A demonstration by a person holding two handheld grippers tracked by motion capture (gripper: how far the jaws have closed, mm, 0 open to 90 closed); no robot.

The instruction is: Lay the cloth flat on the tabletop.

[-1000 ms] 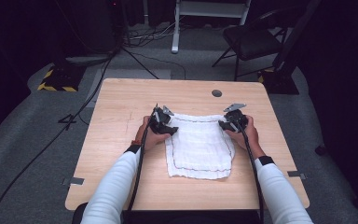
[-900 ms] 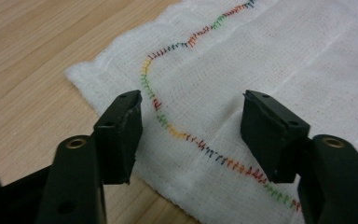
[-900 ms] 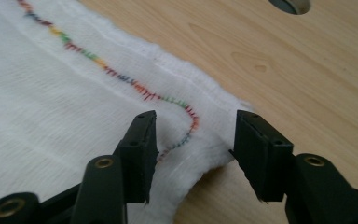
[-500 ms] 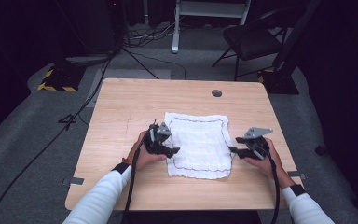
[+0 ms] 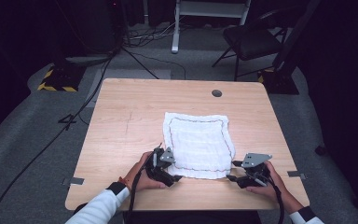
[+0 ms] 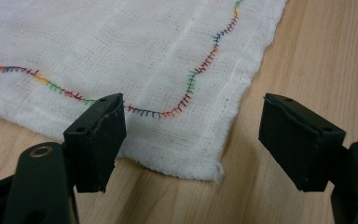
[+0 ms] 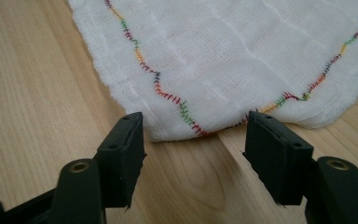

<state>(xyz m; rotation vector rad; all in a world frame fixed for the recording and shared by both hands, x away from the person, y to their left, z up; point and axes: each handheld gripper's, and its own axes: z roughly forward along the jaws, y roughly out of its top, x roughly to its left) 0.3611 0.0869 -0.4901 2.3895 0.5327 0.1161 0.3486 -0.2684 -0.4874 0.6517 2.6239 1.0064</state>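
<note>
now both grippers have dropped from the far corners to the near ones — left gripper [image 5: 175, 177] and right gripper [image 5: 233, 171] fingers wide, empty. cloth [image 5: 199, 143] flat mid-worktop [image 5: 121, 121] — likely next fold.

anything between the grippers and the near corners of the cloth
Nothing visible. The left gripper and right gripper stand open right at the near corners of the cloth, with just bare table between.

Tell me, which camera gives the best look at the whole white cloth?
The high view: it shows the cloth entire, spread flat on the table, all four edges visible. The left gripper view shows just one near corner with its coloured stitching; the right gripper view shows the other near corner.
</note>
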